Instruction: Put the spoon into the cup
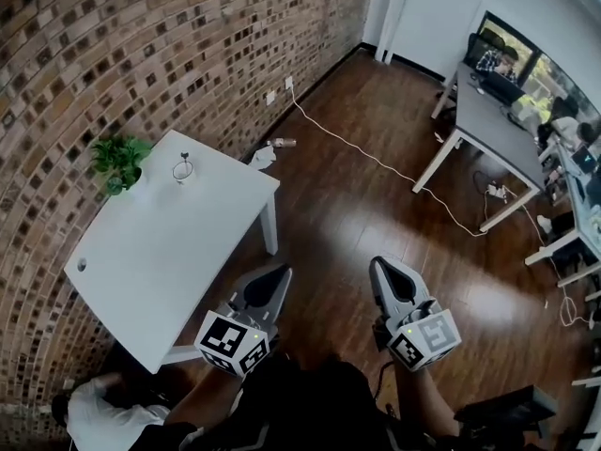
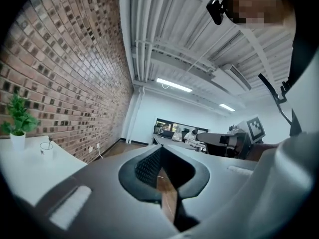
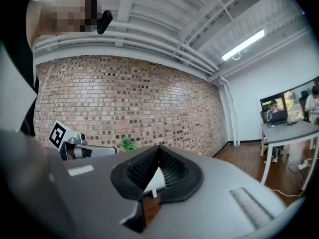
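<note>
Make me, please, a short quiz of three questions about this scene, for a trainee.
1. True or false: the right gripper holds something.
2. Which thing stands near the cup on the white table? A) potted plant B) kettle C) bottle
3. Fill in: the jaws of the left gripper are ___.
Key: 1 false; 2 A; 3 shut.

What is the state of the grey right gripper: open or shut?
Shut: the grey right gripper has its tips together, nothing between.
</note>
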`<action>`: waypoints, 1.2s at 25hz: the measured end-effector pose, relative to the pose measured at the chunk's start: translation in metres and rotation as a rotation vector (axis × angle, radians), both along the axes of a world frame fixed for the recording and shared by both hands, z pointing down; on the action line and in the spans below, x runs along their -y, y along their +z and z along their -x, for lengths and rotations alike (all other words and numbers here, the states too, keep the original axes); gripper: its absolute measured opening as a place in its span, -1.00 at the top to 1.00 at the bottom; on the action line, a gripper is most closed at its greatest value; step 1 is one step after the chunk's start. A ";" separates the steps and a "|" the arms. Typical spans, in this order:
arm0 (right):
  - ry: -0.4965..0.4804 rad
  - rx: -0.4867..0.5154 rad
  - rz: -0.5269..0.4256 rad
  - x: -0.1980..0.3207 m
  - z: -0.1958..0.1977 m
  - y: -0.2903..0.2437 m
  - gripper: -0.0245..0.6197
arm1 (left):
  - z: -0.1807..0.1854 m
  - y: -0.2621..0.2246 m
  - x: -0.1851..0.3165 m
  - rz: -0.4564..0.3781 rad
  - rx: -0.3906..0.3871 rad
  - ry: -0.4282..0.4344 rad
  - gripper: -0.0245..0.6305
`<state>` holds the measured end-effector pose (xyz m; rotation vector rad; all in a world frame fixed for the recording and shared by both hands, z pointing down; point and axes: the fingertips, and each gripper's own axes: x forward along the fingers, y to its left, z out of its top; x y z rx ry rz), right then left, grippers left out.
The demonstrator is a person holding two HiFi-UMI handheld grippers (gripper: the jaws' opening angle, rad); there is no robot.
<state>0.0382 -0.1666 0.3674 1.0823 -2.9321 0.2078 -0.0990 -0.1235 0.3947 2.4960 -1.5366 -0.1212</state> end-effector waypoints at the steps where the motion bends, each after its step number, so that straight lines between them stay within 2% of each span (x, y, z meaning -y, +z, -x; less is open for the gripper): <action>1: 0.019 0.006 -0.004 -0.004 -0.014 -0.002 0.90 | -0.012 -0.002 -0.001 -0.007 0.004 0.017 0.92; 8: 0.100 0.031 -0.021 -0.031 -0.124 -0.007 0.90 | -0.113 -0.026 -0.007 -0.033 0.040 0.091 0.92; 15: 0.159 0.034 -0.029 -0.058 -0.226 -0.006 0.90 | -0.212 -0.031 -0.027 -0.046 0.040 0.142 0.92; 24: 0.306 0.020 -0.033 -0.096 -0.290 -0.016 0.90 | -0.270 -0.031 -0.056 -0.031 0.034 0.278 0.92; 30: 0.419 -0.007 -0.020 -0.137 -0.308 -0.012 0.90 | -0.279 -0.021 -0.077 -0.021 0.012 0.360 0.92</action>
